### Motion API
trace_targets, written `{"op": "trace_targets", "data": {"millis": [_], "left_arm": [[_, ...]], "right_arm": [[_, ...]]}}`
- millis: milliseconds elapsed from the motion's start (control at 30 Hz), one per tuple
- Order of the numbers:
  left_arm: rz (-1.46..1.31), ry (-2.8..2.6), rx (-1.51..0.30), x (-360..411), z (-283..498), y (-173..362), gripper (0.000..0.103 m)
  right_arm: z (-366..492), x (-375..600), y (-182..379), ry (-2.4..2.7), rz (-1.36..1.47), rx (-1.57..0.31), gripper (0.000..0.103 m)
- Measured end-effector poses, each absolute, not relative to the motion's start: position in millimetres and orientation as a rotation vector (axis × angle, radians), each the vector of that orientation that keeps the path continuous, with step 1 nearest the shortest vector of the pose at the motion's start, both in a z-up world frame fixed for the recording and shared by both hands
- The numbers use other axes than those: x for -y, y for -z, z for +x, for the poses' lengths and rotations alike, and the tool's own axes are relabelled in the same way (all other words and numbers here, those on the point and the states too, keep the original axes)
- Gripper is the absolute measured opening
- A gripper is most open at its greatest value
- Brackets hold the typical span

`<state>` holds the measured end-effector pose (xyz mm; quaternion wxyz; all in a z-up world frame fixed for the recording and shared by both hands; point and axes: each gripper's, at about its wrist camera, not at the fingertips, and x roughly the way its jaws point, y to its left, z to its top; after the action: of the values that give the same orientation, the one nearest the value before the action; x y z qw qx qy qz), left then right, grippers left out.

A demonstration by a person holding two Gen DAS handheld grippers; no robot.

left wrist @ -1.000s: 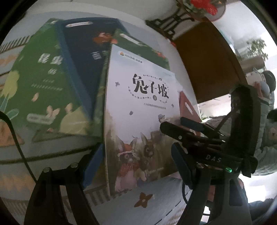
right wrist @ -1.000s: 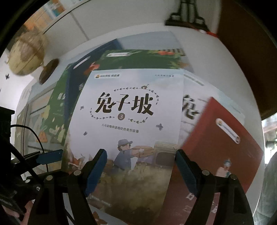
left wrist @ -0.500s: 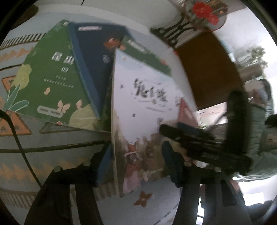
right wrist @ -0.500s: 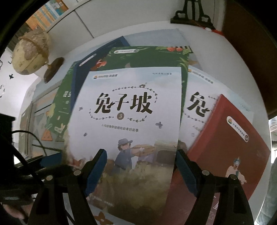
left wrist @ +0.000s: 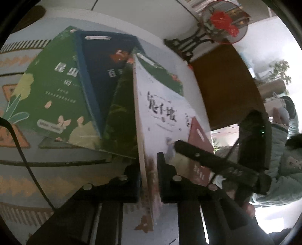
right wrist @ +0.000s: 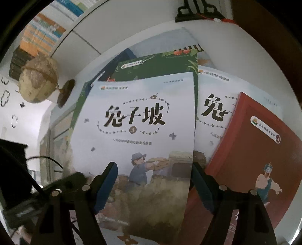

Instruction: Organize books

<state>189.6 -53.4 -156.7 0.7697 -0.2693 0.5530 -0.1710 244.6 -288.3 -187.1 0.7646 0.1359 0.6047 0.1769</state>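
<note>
Patterned cloth (left wrist: 62, 169) is covering the round table under my grippers, with a globe (right wrist: 38, 81) standing off to the far left and a dark ornate stand (right wrist: 196, 13) at the far edge. I am seeing the books fanned out in an overlapping heap: a green book (left wrist: 51, 99) lying flat at the left, a navy book (left wrist: 105, 69) over it, a leafy dark-green book (right wrist: 160, 66) behind, and a red book (right wrist: 254, 150) at the right resting on a second white book (right wrist: 213, 105). My left gripper (left wrist: 149, 169) is clamping tight on the near edge of the white rabbit-hill book (right wrist: 139, 128), which is tilting up off the pile so I am viewing it almost edge-on. My right gripper (right wrist: 154, 181) is standing wide, its blue pads (right wrist: 105, 186) hovering over that same book's lower cover, gripping nothing. A person's pale sleeve (left wrist: 283, 169) is showing at the far right.
</note>
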Motion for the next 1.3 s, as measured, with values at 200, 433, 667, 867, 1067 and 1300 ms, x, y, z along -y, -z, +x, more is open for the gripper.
{"op": "trace_targets", "data": {"millis": [200, 433, 667, 867, 1067, 1300], "left_arm": [[-0.825, 0.392, -1.234, 42.5, 192.1, 167.5, 0.009], [-0.745, 0.365, -1.262, 55.7, 191.8, 164.5, 0.009], [-1.021, 0.359, -1.267, 39.2, 193.8, 180.0, 0.009], [-1.266, 0.418, -1.27, 26.8, 201.4, 184.4, 0.009], [-1.369, 0.446, -1.294, 30.7, 202.3, 192.5, 0.009], [-1.267, 0.42, -1.322, 32.5, 197.4, 188.7, 0.008]], "right_arm": [[245.9, 292.6, 189.0, -0.388, 0.337, -1.322, 0.078], [246.0, 293.8, 189.6, -0.377, 0.363, -1.332, 0.079], [244.1, 284.0, 188.1, -0.412, 0.33, -1.361, 0.079], [238.7, 303.6, 193.8, -0.501, 0.524, -1.403, 0.079], [224.9, 332.3, 207.3, -0.549, 0.77, -1.407, 0.079], [217.0, 345.4, 207.0, -0.574, 0.92, -1.324, 0.059]]}}
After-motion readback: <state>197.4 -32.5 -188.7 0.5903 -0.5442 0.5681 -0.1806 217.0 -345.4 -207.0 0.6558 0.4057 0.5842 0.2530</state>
